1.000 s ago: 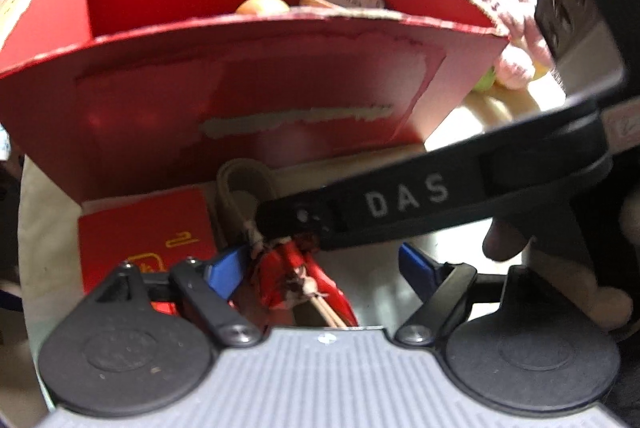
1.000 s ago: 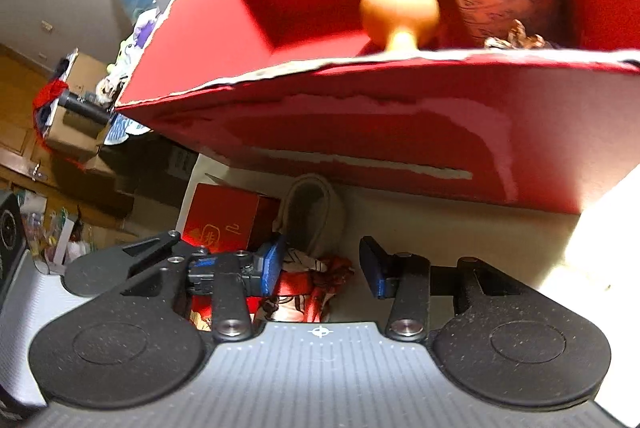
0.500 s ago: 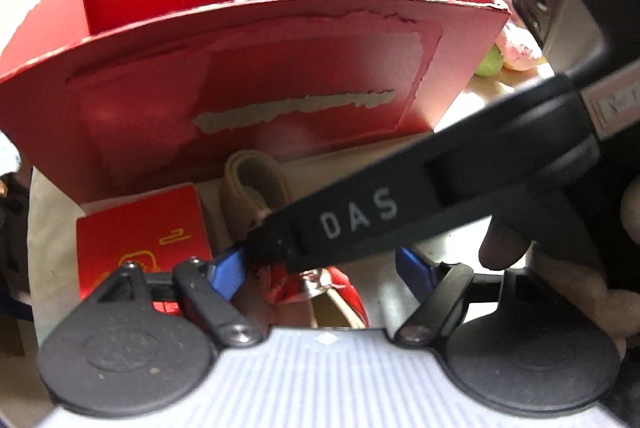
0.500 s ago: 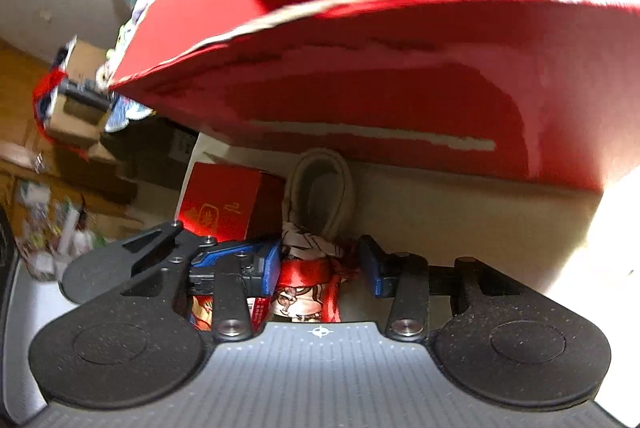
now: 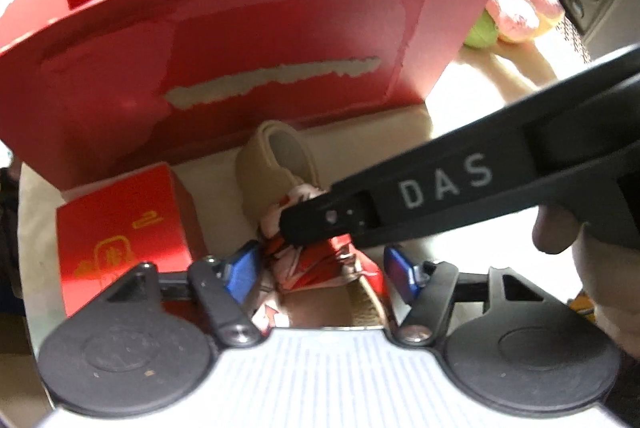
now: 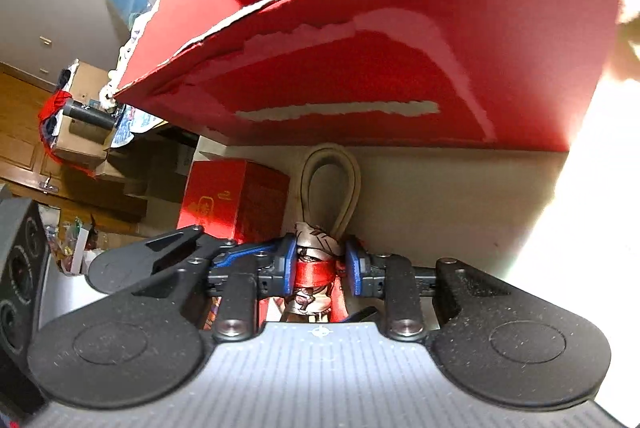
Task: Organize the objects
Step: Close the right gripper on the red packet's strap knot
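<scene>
Closing just now on the crumpled red-and-white printed cloth bundle point(image 6: 314, 270) lying on the surface just before the torn red cardboard box point(image 6: 400, 76), the right gripper point(image 6: 318, 270) pinches it narrowly. The left gripper point(image 5: 320, 270), also closing, stands half-wide around the same bundle without pressing it. Both lifting together could tear or drop it, or snag its beige strap loop point(image 6: 330, 184) against the box.

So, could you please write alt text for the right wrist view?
The right gripper has just been closing on a red patterned bundle with a beige strap loop, in front of a large torn red box. A small red box stands at left.
</scene>
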Action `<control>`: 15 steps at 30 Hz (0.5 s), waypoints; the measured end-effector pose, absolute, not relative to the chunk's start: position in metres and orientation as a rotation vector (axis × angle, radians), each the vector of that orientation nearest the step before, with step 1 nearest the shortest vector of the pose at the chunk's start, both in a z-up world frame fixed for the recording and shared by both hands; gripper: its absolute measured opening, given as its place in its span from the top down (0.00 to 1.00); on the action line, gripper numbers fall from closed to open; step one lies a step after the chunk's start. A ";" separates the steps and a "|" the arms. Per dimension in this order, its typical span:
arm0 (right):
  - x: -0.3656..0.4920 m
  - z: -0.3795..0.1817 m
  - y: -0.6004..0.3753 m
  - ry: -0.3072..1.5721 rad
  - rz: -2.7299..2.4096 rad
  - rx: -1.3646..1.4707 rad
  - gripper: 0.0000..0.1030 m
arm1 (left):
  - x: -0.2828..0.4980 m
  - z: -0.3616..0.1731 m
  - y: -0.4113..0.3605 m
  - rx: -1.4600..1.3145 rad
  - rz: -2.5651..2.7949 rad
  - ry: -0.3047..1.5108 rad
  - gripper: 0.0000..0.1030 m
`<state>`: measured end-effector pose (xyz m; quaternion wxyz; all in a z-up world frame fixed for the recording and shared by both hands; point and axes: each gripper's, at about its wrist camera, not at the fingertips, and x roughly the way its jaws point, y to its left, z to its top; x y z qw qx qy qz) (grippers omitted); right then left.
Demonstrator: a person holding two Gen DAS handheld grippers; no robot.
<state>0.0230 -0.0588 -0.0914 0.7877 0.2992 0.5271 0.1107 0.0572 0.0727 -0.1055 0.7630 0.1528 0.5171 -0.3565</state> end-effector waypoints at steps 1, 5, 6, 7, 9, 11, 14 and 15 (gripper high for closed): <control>0.021 -0.090 -0.059 1.134 0.233 0.638 0.74 | 0.056 -0.105 0.072 0.337 -0.781 1.123 0.41; 0.012 -0.085 -0.063 1.118 0.212 0.620 0.74 | 0.056 -0.102 0.069 0.333 -0.817 1.123 0.46; 0.010 -0.084 -0.064 1.113 0.208 0.616 0.74 | 0.056 -0.101 0.068 0.330 -0.828 1.123 0.46; 0.007 -0.082 -0.066 1.106 0.203 0.613 0.74 | 0.055 -0.099 0.067 0.329 -0.838 1.119 0.47; 0.002 -0.079 -0.067 1.090 0.194 0.608 0.74 | 0.054 -0.095 0.065 0.332 -0.857 1.107 0.47; -0.002 -0.074 -0.069 1.070 0.187 0.604 0.74 | 0.052 -0.089 0.062 0.336 -0.877 1.089 0.47; -0.007 -0.065 -0.070 1.038 0.182 0.595 0.74 | 0.054 -0.079 0.057 0.336 -0.907 1.064 0.47; -0.009 -0.062 -0.071 1.026 0.180 0.590 0.74 | 0.054 -0.075 0.057 0.333 -0.917 1.057 0.48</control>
